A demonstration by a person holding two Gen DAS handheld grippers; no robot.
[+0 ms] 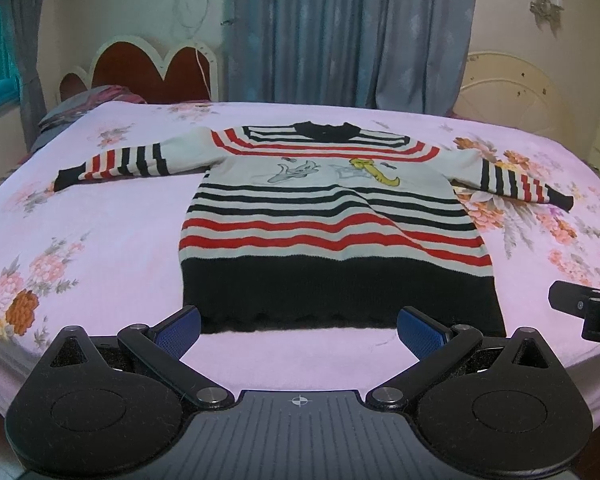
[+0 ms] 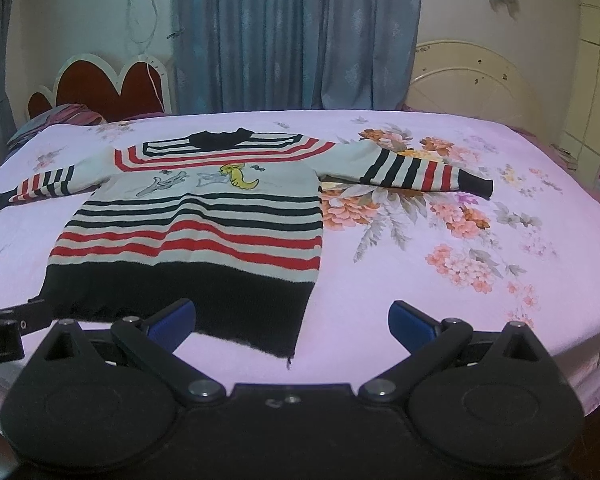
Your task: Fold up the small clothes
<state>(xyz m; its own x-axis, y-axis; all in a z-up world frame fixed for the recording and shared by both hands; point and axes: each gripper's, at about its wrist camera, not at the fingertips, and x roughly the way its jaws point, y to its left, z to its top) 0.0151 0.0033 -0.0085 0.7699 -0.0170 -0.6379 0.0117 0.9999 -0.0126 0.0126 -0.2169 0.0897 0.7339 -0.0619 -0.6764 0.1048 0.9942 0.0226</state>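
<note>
A small knitted sweater with red, black and white stripes, a cartoon print and a wide black hem lies flat and face up on the bed, both sleeves spread out sideways. My left gripper stands open just short of the hem, near its middle, holding nothing. My right gripper is open too, in front of the hem's right corner, which sits between the blue pads. The right gripper's body shows at the right edge of the left wrist view.
The bed wears a pink floral sheet. A red heart-shaped headboard and folded bedding are at the far left, blue curtains behind, a cream round headboard at the far right. The bed's near edge lies under both grippers.
</note>
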